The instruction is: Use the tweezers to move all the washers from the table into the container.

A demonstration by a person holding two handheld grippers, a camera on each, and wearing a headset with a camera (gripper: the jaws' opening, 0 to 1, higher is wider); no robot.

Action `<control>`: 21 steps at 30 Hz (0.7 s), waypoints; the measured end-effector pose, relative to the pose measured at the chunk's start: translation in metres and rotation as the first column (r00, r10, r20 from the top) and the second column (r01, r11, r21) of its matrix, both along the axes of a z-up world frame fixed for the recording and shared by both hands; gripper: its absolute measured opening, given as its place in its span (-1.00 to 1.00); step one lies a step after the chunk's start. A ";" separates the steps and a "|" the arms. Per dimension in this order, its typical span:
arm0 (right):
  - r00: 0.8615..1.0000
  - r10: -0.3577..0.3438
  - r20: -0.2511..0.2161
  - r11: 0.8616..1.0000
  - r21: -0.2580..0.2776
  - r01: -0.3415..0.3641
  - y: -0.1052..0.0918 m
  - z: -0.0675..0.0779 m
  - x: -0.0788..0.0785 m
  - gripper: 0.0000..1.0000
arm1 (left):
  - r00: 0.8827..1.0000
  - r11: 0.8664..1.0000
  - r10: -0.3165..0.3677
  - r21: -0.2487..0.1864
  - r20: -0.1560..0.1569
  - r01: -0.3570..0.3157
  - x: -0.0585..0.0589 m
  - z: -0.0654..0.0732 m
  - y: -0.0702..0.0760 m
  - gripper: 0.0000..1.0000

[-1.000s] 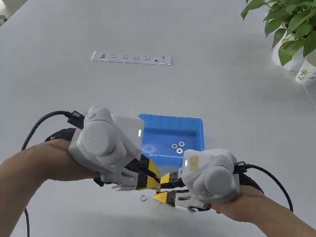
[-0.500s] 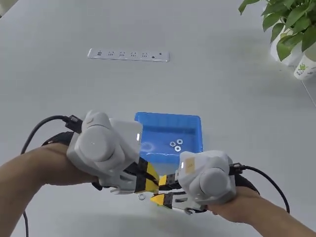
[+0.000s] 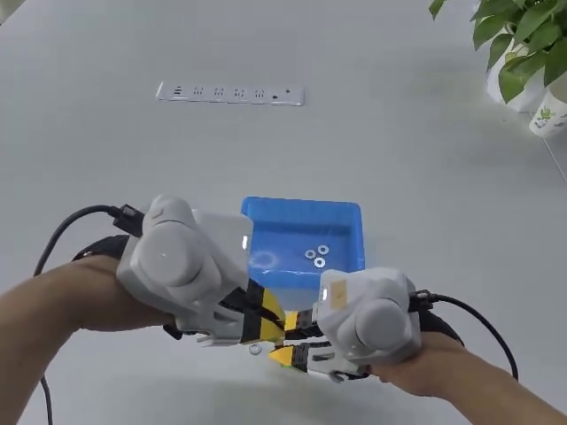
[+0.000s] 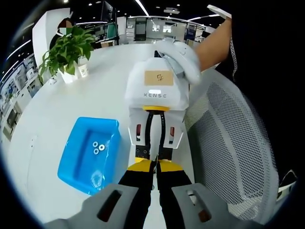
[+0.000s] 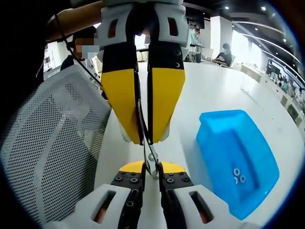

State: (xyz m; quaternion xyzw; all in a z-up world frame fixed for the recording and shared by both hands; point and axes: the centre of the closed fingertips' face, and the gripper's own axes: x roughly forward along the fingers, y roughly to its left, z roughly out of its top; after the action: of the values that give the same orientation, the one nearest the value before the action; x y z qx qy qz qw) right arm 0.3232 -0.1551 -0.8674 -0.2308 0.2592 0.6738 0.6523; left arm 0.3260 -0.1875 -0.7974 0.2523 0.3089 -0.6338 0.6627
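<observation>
A blue container point(image 3: 301, 206) point(image 4: 71, 162) point(image 5: 224, 119) sits on the white table and holds three washers point(image 3: 316, 257) point(image 4: 97, 148) point(image 5: 237, 175). One loose washer point(image 3: 255, 349) lies on the table just in front of it, under the jaw tips. My left gripper point(image 3: 276, 328) point(image 4: 156, 164) point(image 5: 144, 138) and right gripper point(image 3: 283, 338) point(image 4: 152, 155) point(image 5: 152, 168) meet tip to tip over that spot. Thin metal tweezers point(image 5: 141, 114) run between them, and both grippers are shut on them.
A white power strip point(image 3: 230, 93) lies at the far side of the table. A potted plant point(image 3: 523, 44) point(image 4: 66, 52) stands at the far right corner. A mesh chair point(image 4: 228, 143) point(image 5: 47, 124) is at the table's near edge. Cables trail from both grippers.
The head view has shifted slightly. Both grippers stay tip to tip in front of the container, with no clear change in their hold.
</observation>
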 end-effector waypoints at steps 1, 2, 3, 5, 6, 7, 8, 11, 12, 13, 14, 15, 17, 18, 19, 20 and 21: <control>1.000 -0.001 0.000 1.000 0.000 0.001 0.000 0.000 0.000 -0.75 | 1.000 1.000 0.003 0.000 0.000 -0.003 0.001 0.000 0.001 -0.88; 1.000 -0.002 -0.001 1.000 -0.001 0.002 0.000 0.000 0.000 -0.76 | 1.000 1.000 0.007 0.000 -0.003 -0.007 0.001 0.000 0.002 -0.88; 1.000 -0.002 0.000 1.000 -0.003 0.002 0.000 -0.001 0.000 -0.76 | 1.000 1.000 0.011 0.000 -0.003 -0.011 0.002 0.000 0.002 -0.88; 1.000 -0.003 0.000 1.000 -0.006 0.003 0.000 -0.001 0.001 -0.76 | 1.000 1.000 0.014 0.001 -0.006 -0.014 0.002 0.000 0.004 -0.88; 1.000 -0.006 0.000 1.000 -0.007 0.006 0.000 -0.001 0.001 -0.76 | 1.000 1.000 0.015 0.004 -0.006 -0.015 0.003 0.000 0.004 -0.88; 1.000 -0.009 -0.002 1.000 -0.008 0.009 0.000 -0.001 0.001 -0.76 | 1.000 1.000 0.014 0.005 -0.006 -0.014 0.003 -0.001 0.005 -0.88; 1.000 -0.011 -0.001 1.000 -0.007 0.011 0.000 -0.001 0.002 -0.76 | 1.000 1.000 0.015 0.005 -0.007 -0.015 0.004 -0.001 0.005 -0.88; 1.000 -0.013 -0.002 1.000 -0.006 0.013 0.000 -0.001 0.001 -0.76 | 1.000 1.000 0.014 0.004 -0.008 -0.014 0.003 -0.001 0.006 -0.88; 1.000 -0.015 -0.004 1.000 -0.005 0.015 0.000 -0.001 0.001 -0.76 | 1.000 1.000 0.014 0.004 -0.011 -0.014 0.003 -0.002 0.006 -0.88; 1.000 -0.015 -0.006 1.000 -0.004 0.015 0.000 -0.002 0.001 -0.76 | 1.000 1.000 0.013 0.004 -0.010 -0.013 0.003 -0.002 0.006 -0.88; 1.000 -0.016 -0.006 1.000 -0.003 0.016 0.000 -0.002 0.001 -0.77 | 1.000 1.000 0.012 0.003 -0.009 -0.012 0.003 -0.002 0.005 -0.88; 1.000 -0.018 -0.007 1.000 -0.003 0.018 0.000 -0.002 0.001 -0.77 | 1.000 1.000 0.011 0.003 -0.009 -0.011 0.002 -0.002 0.005 -0.88; 1.000 -0.021 -0.011 1.000 -0.004 0.021 0.000 -0.002 0.001 -0.77 | 1.000 1.000 0.009 0.002 -0.009 -0.009 0.003 -0.002 0.005 -0.88; 1.000 -0.025 -0.013 1.000 -0.007 0.024 0.000 -0.002 0.001 -0.78 | 1.000 1.000 0.008 0.001 -0.007 -0.008 0.003 -0.002 0.004 -0.88; 1.000 -0.027 -0.015 1.000 -0.009 0.027 0.000 -0.002 0.001 -0.78 | 1.000 1.000 0.008 0.000 -0.008 -0.008 0.003 -0.002 0.004 -0.88; 0.999 -0.030 -0.017 1.000 -0.009 0.030 -0.001 -0.003 0.001 -0.79 | 1.000 1.000 0.009 -0.001 -0.008 -0.009 0.003 -0.002 0.004 -0.88; 0.999 -0.034 -0.020 0.999 -0.010 0.034 -0.001 -0.003 0.001 -0.79 | 1.000 1.000 0.010 -0.002 -0.009 -0.010 0.003 -0.002 0.004 -0.88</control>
State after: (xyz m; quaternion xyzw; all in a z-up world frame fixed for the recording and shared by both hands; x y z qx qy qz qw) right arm 0.3245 -0.1558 -0.8701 -0.2228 0.2729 0.6636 0.6599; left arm 0.3289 -0.1838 -0.7992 0.2475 0.3124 -0.6319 0.6647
